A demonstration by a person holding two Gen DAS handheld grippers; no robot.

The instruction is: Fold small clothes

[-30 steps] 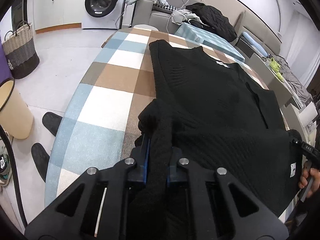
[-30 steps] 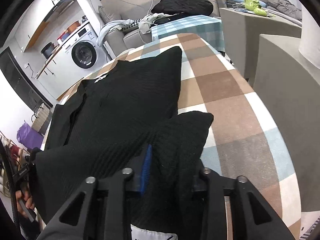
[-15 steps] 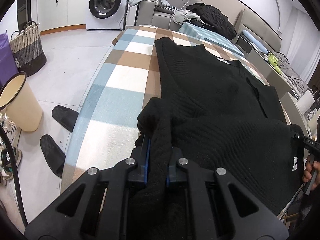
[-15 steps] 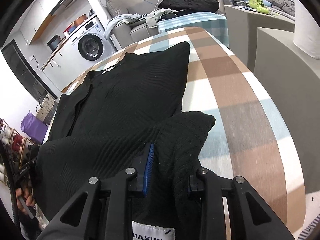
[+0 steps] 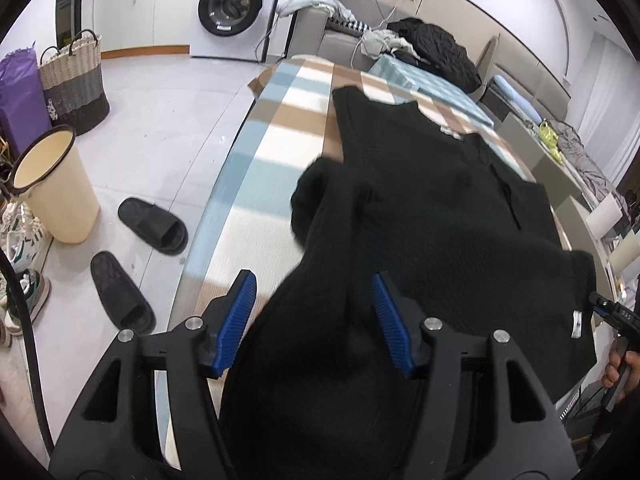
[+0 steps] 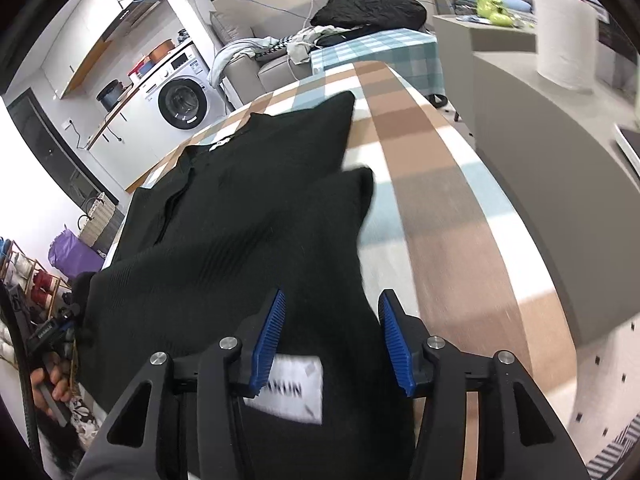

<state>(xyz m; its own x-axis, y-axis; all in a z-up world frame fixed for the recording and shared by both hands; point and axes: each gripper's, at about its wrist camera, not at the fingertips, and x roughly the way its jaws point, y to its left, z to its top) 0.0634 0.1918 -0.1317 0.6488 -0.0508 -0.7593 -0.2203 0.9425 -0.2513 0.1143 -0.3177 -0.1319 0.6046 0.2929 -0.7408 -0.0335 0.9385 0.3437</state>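
Note:
A black knit garment [image 5: 432,200] lies spread on the checked tablecloth [image 5: 256,184], its near part folded back over itself. It also shows in the right wrist view [image 6: 248,184] with a white label [image 6: 294,388] near the gripper. My left gripper [image 5: 314,316] is open, its blue pads on either side of a bunched corner of the garment. My right gripper [image 6: 332,336] is open too, its blue pads apart with the garment's other near corner lying loose between them.
Left of the table stand a cream bin [image 5: 56,188], two black slippers [image 5: 152,228] and a woven basket [image 5: 74,84]. A washing machine [image 5: 236,4] and a sofa with clothes [image 5: 432,48] are behind. A grey counter [image 6: 552,152] with a paper roll [image 6: 566,36] runs right.
Both grippers have opened and let go of the garment's near corners. They pulled back towards the near table edge while the folded-over part settled on the garment.

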